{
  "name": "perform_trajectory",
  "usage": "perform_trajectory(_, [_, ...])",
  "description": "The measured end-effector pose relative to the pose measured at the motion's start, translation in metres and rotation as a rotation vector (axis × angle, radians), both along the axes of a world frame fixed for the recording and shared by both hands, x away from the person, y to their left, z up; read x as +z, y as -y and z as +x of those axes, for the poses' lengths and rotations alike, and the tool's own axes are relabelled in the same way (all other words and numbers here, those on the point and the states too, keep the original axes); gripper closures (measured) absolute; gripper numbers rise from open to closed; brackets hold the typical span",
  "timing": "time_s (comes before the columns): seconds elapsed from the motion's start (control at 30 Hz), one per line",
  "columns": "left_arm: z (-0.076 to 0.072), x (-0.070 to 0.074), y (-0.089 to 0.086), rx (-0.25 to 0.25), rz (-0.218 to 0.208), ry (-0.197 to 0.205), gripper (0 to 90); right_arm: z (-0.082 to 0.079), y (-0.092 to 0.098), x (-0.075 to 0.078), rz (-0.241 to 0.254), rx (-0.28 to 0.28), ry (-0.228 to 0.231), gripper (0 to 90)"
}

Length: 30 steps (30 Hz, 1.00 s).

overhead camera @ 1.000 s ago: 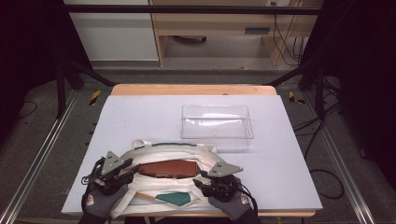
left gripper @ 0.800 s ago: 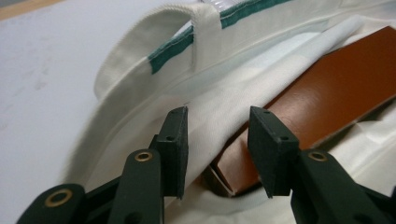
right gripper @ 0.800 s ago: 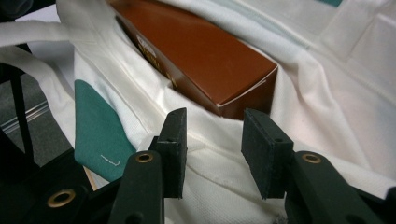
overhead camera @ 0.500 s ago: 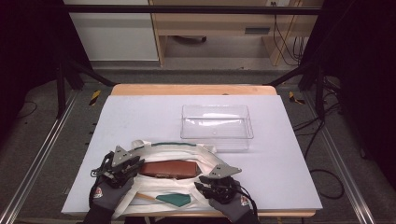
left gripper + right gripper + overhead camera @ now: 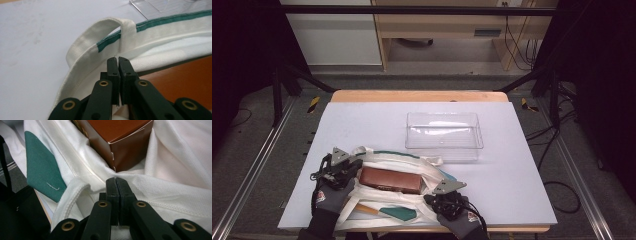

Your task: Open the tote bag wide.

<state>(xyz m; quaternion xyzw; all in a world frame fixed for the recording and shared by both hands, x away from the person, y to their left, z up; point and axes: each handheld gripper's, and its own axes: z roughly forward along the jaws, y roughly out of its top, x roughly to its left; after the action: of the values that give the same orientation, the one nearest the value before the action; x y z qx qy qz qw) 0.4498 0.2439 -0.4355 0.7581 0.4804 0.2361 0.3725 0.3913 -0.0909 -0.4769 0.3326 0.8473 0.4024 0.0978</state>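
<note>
Both grippers have just been closing, and the L hand has slid in along the bag's left rim since a sec ago; R hand sits as before.

- L gripper (image 5: 117, 59): jaws pressed together, tips at the bag (image 5: 430, 170) rim just below the strap loop (image 5: 100, 35) and green trim (image 5: 172, 20). Looks like a pinch on the rim fabric; how much cloth is caught – can't tell.
- R gripper (image 5: 116, 180): jaws pressed together on the white cloth of the near rim, just in front of the box (image 5: 120, 142) corner.
- Bag lies at the desk (image 5: 362, 120) near edge, left of centre, mouth spread. Brown box inside, long side across.
- Tray (image 5: 444, 135) sits toward the far edge, right of centre, apart from the bag.

Judgement: two-point hold on the rim now set, so next is prob. pulling the mouth wider or lifting the bag.

Room: bare desk to the left, and at the far-left corner. Near edge is tight: bag and both hands sit right at it, so pulls should go away from it. Tray limits travel far-right.
</note>
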Motion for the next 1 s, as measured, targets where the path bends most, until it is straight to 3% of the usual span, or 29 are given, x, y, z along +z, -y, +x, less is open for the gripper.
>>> perform_trajectory(0.13, [0.013, -0.014, -0.004, 0.006, -0.030, -0.033, 87.7, -0.001, 0.000, -0.001, 0.000, 0.002, 0.007, 89.5])
perform_trajectory(0.43, [0.017, -0.031, -0.007, -0.013, -0.042, -0.069, 87.6, -0.001, 0.001, -0.002, 0.015, 0.006, 0.005, 89.7])
perform_trajectory(0.67, [0.015, -0.031, -0.009, -0.019, -0.062, -0.051, 86.5, -0.001, 0.003, -0.003, 0.034, 0.010, 0.010, 89.2])
perform_trajectory(0.77, [0.014, -0.028, -0.011, -0.018, -0.084, -0.048, 84.8, 0.000, 0.005, 0.000, 0.055, 0.011, 0.023, 84.2])
perform_trajectory(0.87, [0.010, -0.023, -0.013, -0.028, -0.097, -0.040, 82.6, 0.000, 0.006, 0.004, 0.061, 0.009, 0.035, 81.5])
perform_trajectory(0.93, [0.006, -0.016, -0.015, -0.042, -0.106, -0.029, 79.7, 0.000, 0.009, 0.010, 0.092, 0.005, 0.064, 77.8])
perform_trajectory(1.0, [0.001, -0.012, -0.014, -0.041, -0.091, -0.010, 78.8, 0.000, 0.010, 0.011, 0.099, 0.007, 0.072, 76.6])
